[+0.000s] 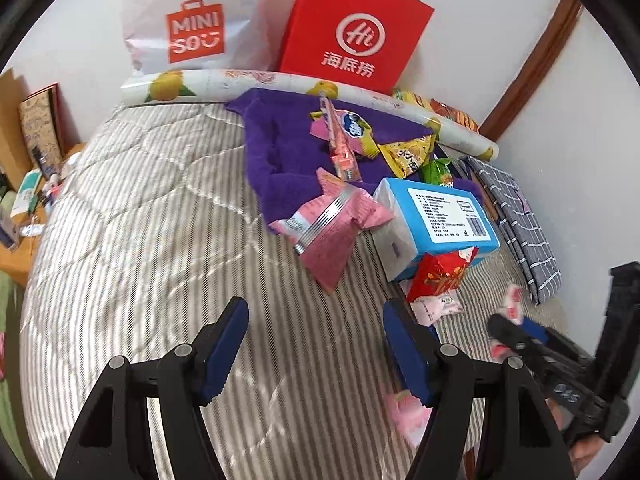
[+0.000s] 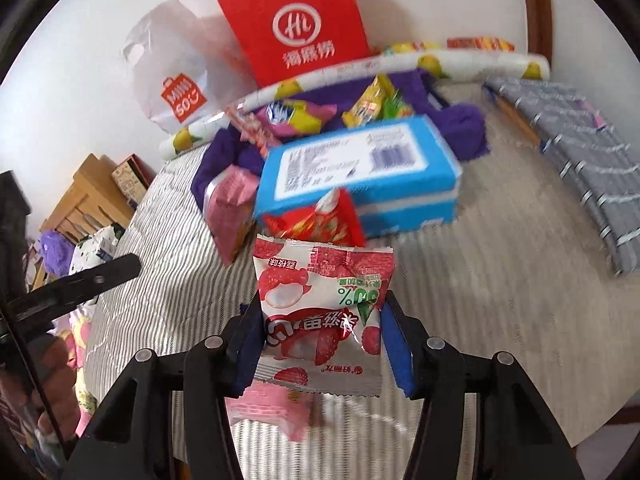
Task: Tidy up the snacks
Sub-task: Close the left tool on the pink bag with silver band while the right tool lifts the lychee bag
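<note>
My right gripper (image 2: 320, 332) is shut on a white-and-red lychee snack packet (image 2: 320, 300), held up above the striped bed cover (image 2: 180, 280). A small pink packet (image 2: 272, 408) lies under it. My left gripper (image 1: 316, 344) hangs open over the cover with nothing between its fingers. Just ahead of it lie a pink packet (image 1: 332, 228), a red packet (image 1: 440, 276) and a small white-pink packet (image 1: 434, 306). More snacks lie on a purple towel (image 1: 280, 140). The right gripper (image 1: 512, 326) shows at the lower right of the left wrist view.
A blue tissue pack (image 1: 440, 220) sits among the snacks. A red paper bag (image 1: 356, 28), a white Miniso bag (image 1: 192, 24) and a fruit-print roll (image 1: 172, 86) stand by the wall. A grey checked cloth (image 1: 520, 224) lies at right, a wooden shelf (image 2: 84, 196) at left.
</note>
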A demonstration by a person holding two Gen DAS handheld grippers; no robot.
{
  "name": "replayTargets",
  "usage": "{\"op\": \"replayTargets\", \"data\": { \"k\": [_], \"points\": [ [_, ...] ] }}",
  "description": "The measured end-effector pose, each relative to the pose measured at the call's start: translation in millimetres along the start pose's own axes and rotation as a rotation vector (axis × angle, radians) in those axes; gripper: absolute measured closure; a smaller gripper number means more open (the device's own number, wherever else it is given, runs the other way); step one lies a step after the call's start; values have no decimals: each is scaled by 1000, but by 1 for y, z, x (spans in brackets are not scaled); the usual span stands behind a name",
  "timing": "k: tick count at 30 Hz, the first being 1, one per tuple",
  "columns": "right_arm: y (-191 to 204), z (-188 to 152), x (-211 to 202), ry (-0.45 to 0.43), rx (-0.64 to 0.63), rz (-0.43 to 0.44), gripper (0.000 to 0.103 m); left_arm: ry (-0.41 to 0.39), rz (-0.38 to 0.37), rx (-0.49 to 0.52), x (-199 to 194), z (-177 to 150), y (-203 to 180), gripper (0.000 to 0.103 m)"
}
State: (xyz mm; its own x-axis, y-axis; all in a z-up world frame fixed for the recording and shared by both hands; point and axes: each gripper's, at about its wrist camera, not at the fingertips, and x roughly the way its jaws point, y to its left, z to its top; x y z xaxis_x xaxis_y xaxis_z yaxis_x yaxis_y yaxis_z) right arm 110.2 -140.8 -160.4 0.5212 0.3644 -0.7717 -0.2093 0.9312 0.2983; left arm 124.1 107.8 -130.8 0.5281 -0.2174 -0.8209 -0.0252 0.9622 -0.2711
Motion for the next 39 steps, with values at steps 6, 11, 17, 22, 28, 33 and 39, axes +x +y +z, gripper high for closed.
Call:
{"op": "replayTargets", "data": {
  "k": [6, 11, 17, 22, 28, 33, 39],
  "points": [
    [-26, 10, -15, -69, 19, -36, 49, 36, 35, 75, 32, 18, -9, 33],
    [-44, 20, -21, -98, 43, -64, 49, 47, 36, 106, 52, 32, -11, 29],
    [-60, 26, -22, -117, 77, -72, 49, 49, 25, 182, 69, 44, -20, 28],
    [-66, 27, -15, -107, 80, -84, 49, 21, 55, 281, 76, 48, -30, 28],
    [-68, 29, -4, -91, 71, -123, 49, 18, 82, 339, 88, 51, -37, 29],
    [-66, 30, 1, -83, 64, -115, 49, 21, 91, 327, 96, 53, -37, 44],
    [-64, 30, -2, -89, 64, -115, 49, 28, 36, 244, 88, 57, -27, 56]
  ]
}}
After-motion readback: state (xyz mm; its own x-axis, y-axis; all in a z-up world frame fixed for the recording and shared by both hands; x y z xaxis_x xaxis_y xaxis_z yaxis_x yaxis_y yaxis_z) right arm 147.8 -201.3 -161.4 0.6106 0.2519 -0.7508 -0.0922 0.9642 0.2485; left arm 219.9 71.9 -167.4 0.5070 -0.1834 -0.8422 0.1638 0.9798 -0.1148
